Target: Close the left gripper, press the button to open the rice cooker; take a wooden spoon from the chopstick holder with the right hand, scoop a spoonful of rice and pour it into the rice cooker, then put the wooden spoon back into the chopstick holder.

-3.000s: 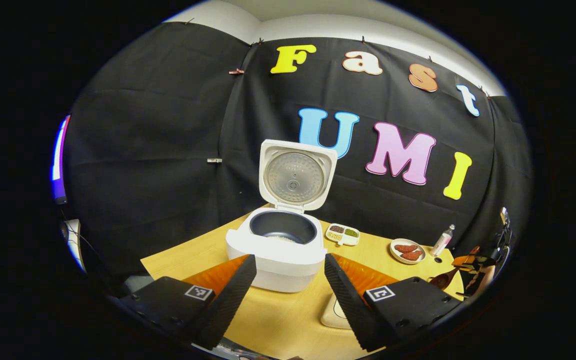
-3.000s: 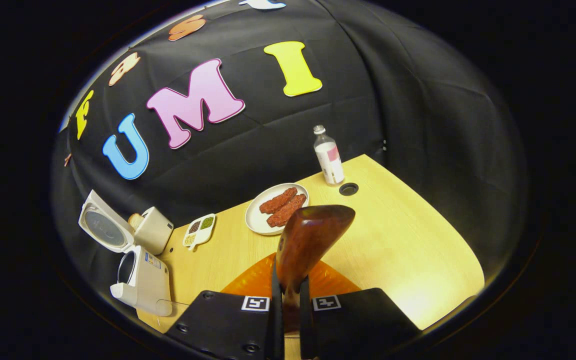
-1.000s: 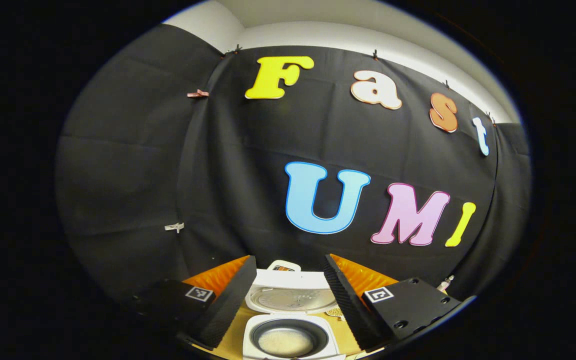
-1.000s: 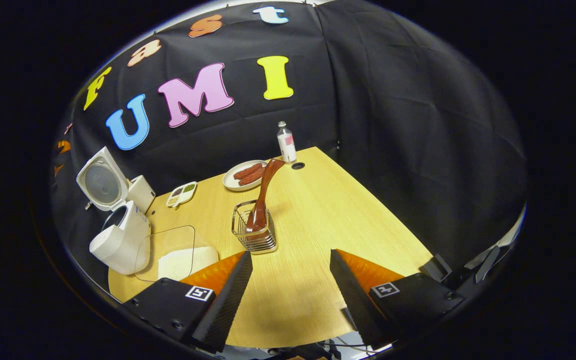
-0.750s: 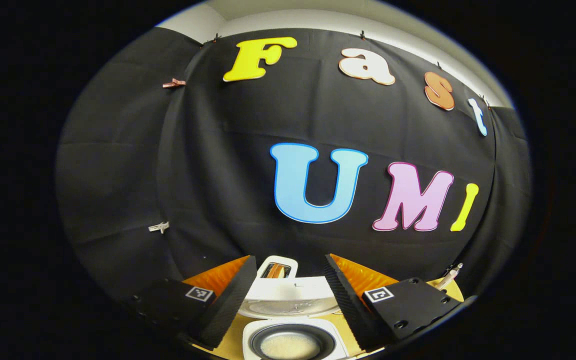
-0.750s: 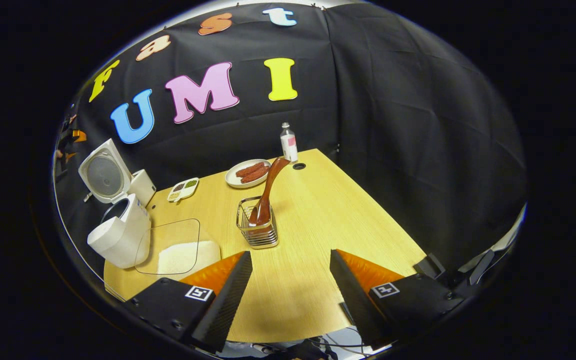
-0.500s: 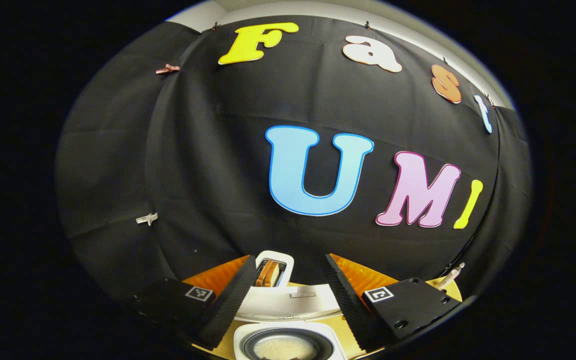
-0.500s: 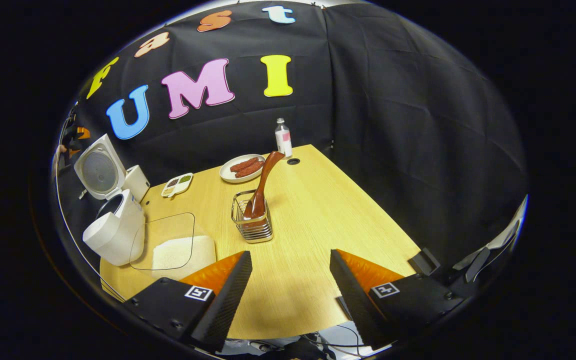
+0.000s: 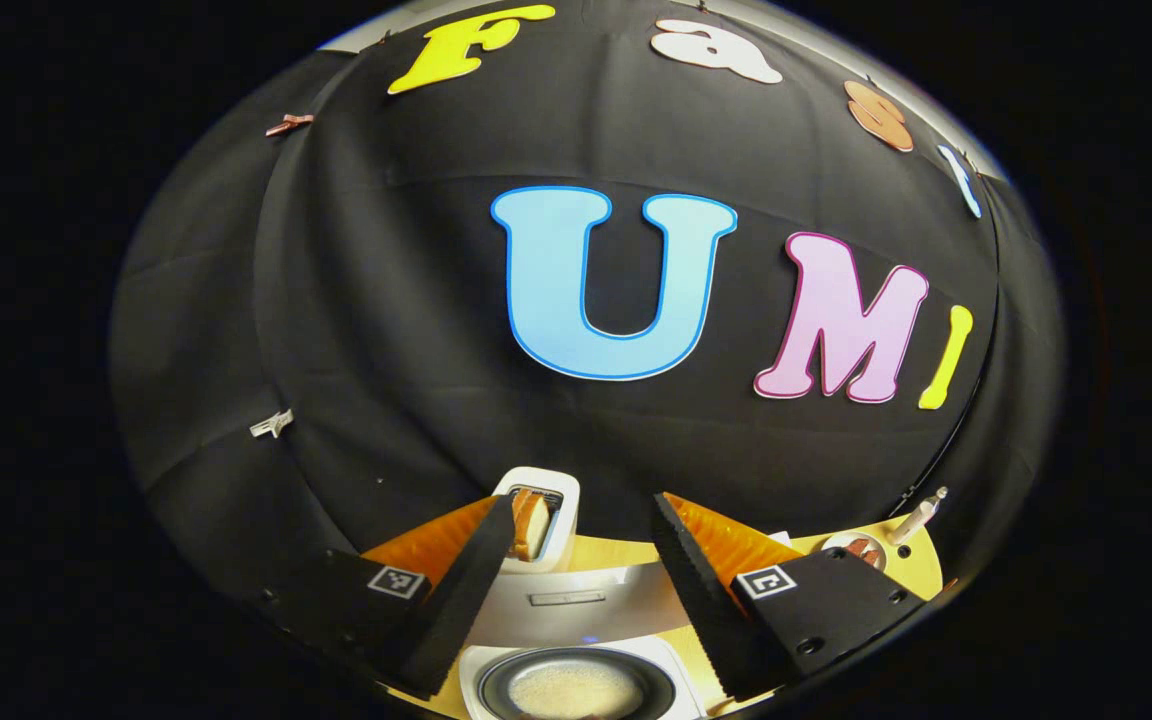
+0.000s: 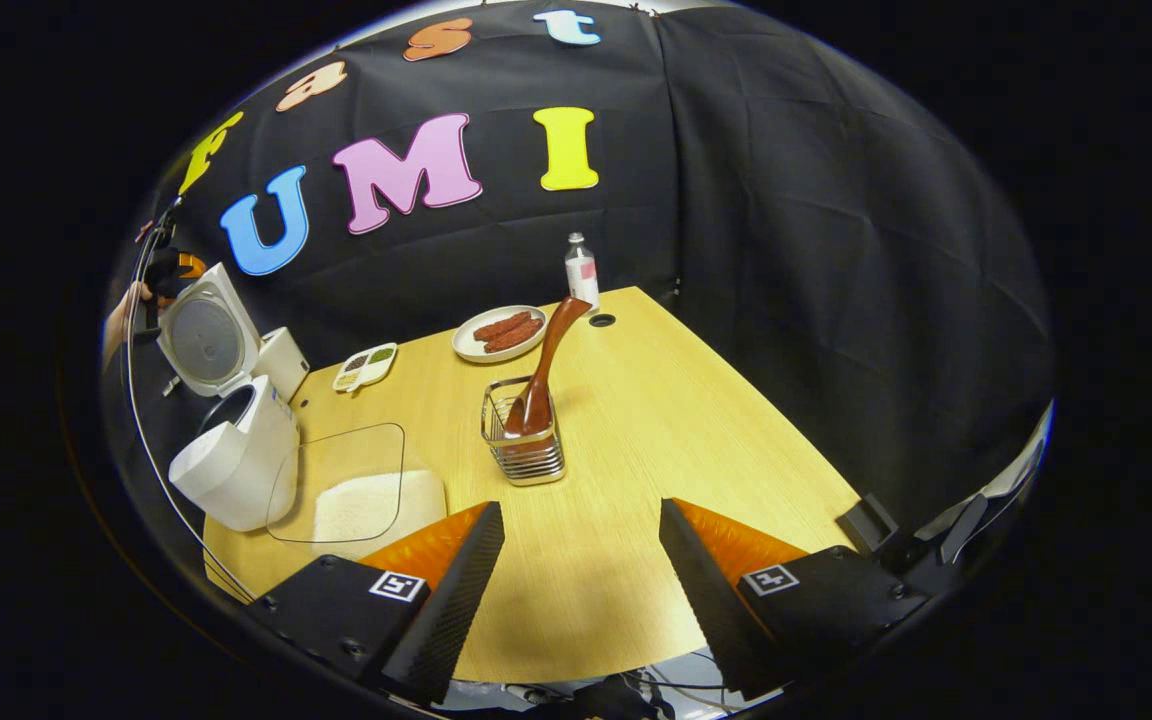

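Standing in chopstick holder (image 10: 524, 445), wooden spoon (image 10: 546, 365) far ahead of your right gripper (image 10: 581, 570), jaws wide, empty, left gripper (image 9: 576, 590) wide above rice cooker (image 9: 576, 690).

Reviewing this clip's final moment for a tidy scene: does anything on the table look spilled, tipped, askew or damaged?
Nothing stands out. The wooden spoon leans in the chopstick holder, which stands upright. The rice cooker sits open with rice in its pot. No spilled grains are visible on the table.
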A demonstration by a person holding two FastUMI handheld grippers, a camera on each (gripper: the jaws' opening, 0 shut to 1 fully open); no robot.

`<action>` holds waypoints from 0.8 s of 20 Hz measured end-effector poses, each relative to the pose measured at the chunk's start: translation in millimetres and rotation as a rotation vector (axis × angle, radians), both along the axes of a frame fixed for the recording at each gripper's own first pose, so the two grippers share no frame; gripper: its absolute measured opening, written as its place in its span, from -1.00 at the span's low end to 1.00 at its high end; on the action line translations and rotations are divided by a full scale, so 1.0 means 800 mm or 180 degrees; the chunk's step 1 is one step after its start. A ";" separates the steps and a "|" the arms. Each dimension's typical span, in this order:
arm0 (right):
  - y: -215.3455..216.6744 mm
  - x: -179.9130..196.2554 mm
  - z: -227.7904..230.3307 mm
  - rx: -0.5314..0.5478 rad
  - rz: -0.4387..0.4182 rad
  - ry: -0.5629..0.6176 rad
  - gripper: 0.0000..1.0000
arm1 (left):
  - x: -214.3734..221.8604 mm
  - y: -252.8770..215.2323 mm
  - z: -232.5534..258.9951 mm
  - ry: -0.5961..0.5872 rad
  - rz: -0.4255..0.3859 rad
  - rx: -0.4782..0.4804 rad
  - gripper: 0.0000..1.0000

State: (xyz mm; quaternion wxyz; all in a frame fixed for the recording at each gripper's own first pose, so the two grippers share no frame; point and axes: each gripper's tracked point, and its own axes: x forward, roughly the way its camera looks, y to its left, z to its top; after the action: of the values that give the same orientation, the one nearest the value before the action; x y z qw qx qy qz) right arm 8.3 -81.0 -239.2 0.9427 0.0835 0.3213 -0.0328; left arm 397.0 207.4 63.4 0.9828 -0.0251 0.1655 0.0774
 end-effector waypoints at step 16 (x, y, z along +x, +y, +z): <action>0.069 0.012 0.004 0.0114 0.0617 -0.0111 0.98 | -0.190 -0.069 -0.130 0.0241 0.0050 -0.0043 0.96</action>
State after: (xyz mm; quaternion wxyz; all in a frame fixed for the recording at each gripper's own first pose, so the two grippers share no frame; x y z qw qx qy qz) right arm 18.0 -26.2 -236.0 0.9453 0.0694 0.3120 0.0659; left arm 245.1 151.9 -40.9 0.9750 -0.0301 0.2030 0.0850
